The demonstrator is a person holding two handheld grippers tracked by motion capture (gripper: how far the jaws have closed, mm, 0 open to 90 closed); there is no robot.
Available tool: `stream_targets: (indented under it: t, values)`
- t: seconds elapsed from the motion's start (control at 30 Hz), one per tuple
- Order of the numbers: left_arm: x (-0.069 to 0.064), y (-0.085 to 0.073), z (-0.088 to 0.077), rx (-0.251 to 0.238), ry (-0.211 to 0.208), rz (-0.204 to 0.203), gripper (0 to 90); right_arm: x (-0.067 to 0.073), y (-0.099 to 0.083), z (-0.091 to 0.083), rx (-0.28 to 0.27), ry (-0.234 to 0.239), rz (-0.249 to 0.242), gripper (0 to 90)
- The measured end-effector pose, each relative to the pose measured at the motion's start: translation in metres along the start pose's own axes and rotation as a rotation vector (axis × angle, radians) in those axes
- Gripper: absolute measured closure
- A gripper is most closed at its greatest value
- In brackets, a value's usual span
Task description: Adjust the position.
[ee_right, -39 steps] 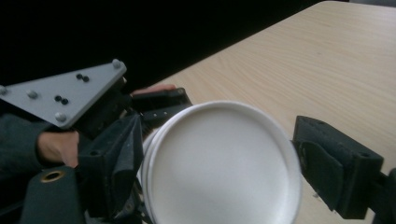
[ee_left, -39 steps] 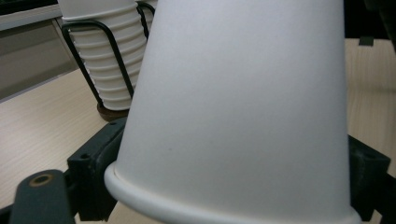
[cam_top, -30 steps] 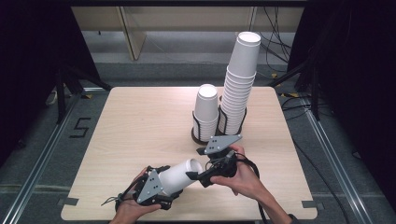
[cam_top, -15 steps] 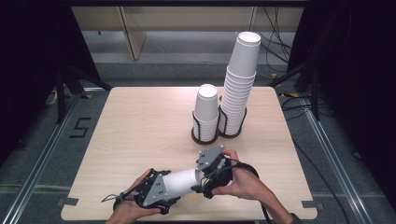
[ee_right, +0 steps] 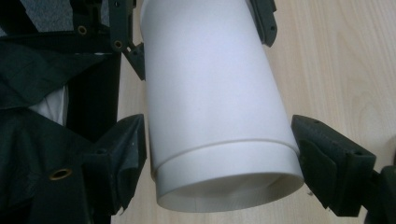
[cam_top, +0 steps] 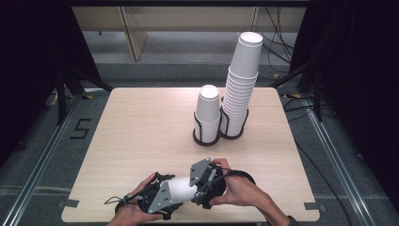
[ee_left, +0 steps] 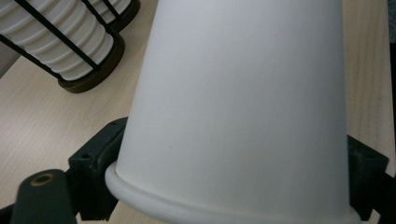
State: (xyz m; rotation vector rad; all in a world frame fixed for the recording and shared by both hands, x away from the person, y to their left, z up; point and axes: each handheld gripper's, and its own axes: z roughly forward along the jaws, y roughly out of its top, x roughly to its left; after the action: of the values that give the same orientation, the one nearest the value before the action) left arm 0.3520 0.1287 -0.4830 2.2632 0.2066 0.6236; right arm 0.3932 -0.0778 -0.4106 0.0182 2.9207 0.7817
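Fingers (ee_right: 126, 154) flank cup (ee_right: 215, 107) base; holders (cam_top: 207, 136) stand beyond.

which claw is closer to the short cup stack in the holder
Right. The right claw sits at the bottom end of the held cup, just below the short stack; the left claw grips the cup's rim end, farther down-left.

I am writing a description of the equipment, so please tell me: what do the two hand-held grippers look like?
Both the left gripper and the right gripper are black, blocky tools with two matte black jaws showing small screw holes. Each carries a grey three-cornered plate on top. A thin black cable trails from the left one. The forearms are bare, with no sleeves in sight.
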Motion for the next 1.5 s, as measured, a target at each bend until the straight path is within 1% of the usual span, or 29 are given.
stream_targets:
  t: [0.03,0.07,0.1,0.13,0.2,0.23,0.27,0.3,0.33,0.37,0.4,0.53,0.77,0.8,0.83,0.87,0.9,0.93,0.97,1.0,1.03,1.07,1.1,1.13,1.17,1.2,1.23,1.3,1.5]
  values:
    - [0.0,0.0,0.0,0.006,-0.002,0.009,14.5,0.001,0.0,0.0,0.007,-0.004,0.002,20.9]
    - [0.0,0.0,0.0,0.007,-0.004,0.009,14.5,0.004,0.001,-0.001,0.039,-0.005,0.029,20.8]
    - [0.0,0.001,0.0,0.014,-0.008,0.021,14.5,0.002,0.001,0.003,0.038,-0.011,-0.025,20.3]
    - [-0.001,0.001,0.0,0.007,-0.007,0.013,14.5,0.002,0.001,0.003,0.038,-0.011,-0.025,20.3]
    - [-0.001,0.002,-0.002,0.015,-0.016,0.027,14.6,0.004,0.002,0.006,0.073,-0.018,-0.021,20.7]
    - [-0.001,0.002,-0.002,0.015,-0.016,0.027,14.6,0.003,0.002,0.007,0.068,-0.003,-0.039,21.1]
    - [-0.001,0.002,-0.002,0.017,-0.02,0.029,14.6,0.003,0.002,0.007,0.068,-0.003,-0.039,21.1]
    - [-0.001,0.003,-0.002,0.019,-0.017,0.039,14.6,0.005,0.002,0.007,0.083,-0.008,-0.024,21.8]
    - [0.0,0.003,-0.003,0.045,-0.008,0.068,14.6,0.008,0.002,0.007,0.117,-0.004,0.027,22.9]
    - [-0.002,0.003,-0.002,0.028,-0.014,0.047,14.7,0.008,0.003,0.008,0.119,0.0,0.023,23.4]
    - [-0.002,0.003,-0.002,0.03,-0.016,0.05,14.6,0.008,0.003,0.008,0.127,-0.003,0.017,23.5]
    - [-0.003,0.004,-0.002,0.034,-0.019,0.06,14.7,0.006,0.004,0.012,0.117,0.009,-0.054,23.7]
    - [-0.003,0.003,-0.001,0.027,-0.023,0.057,13.7,0.006,0.004,0.017,0.14,0.015,-0.075,25.0]
    - [-0.003,0.002,0.0,0.004,-0.025,0.04,11.6,0.006,0.003,0.015,0.138,0.016,-0.049,25.2]
    - [-0.003,0.002,0.0,0.004,-0.025,0.04,10.7,0.006,0.003,0.015,0.138,0.016,-0.049,25.2]
    - [-0.002,0.0,-0.001,-0.021,-0.014,0.035,10.7,0.005,0.003,0.015,0.129,0.017,-0.064,25.3]
    - [-0.001,-0.002,-0.001,-0.045,-0.018,0.029,8.7,0.003,0.001,0.01,0.122,0.0,-0.053,25.3]
    - [0.0,-0.004,-0.001,-0.121,-0.021,-0.005,8.0,0.002,0.0,0.009,0.106,0.016,-0.047,25.4]
    - [0.0,-0.004,-0.001,-0.121,-0.021,-0.005,7.4,0.002,0.0,0.009,0.106,0.016,-0.047,25.4]
    - [0.001,-0.006,-0.002,-0.169,-0.023,-0.03,7.4,0.001,-0.001,0.007,0.084,0.029,-0.036,25.4]
    - [0.001,-0.005,-0.003,-0.191,-0.029,-0.037,6.8,-0.001,-0.003,0.005,0.073,0.026,-0.043,25.5]
    - [0.001,-0.005,-0.004,-0.206,-0.027,-0.038,6.5,-0.005,-0.006,0.003,0.037,0.058,-0.042,25.5]
    - [0.001,-0.005,-0.005,-0.217,-0.031,-0.042,6.5,-0.005,-0.006,0.003,0.037,0.058,-0.042,25.5]
    - [0.002,-0.005,-0.005,-0.256,-0.036,-0.052,6.4,-0.006,-0.007,0.002,0.025,0.065,-0.042,25.5]
    - [0.002,-0.005,-0.006,-0.274,-0.04,-0.066,6.4,-0.009,-0.01,0.0,-0.001,0.085,-0.039,25.5]
    - [0.003,-0.005,-0.008,-0.282,-0.043,-0.067,6.3,-0.009,-0.012,-0.002,-0.01,0.095,-0.005,25.5]
    - [0.003,-0.005,-0.008,-0.3,-0.047,-0.074,6.3,-0.014,-0.014,0.0,-0.05,0.137,-0.043,25.5]
    - [0.004,-0.005,-0.009,-0.336,-0.06,-0.091,6.3,-0.016,-0.017,-0.003,-0.063,0.162,-0.025,25.5]
    - [0.006,-0.007,-0.013,-0.395,-0.091,-0.123,6.7,-0.02,-0.022,-0.004,-0.111,0.185,-0.018,25.6]
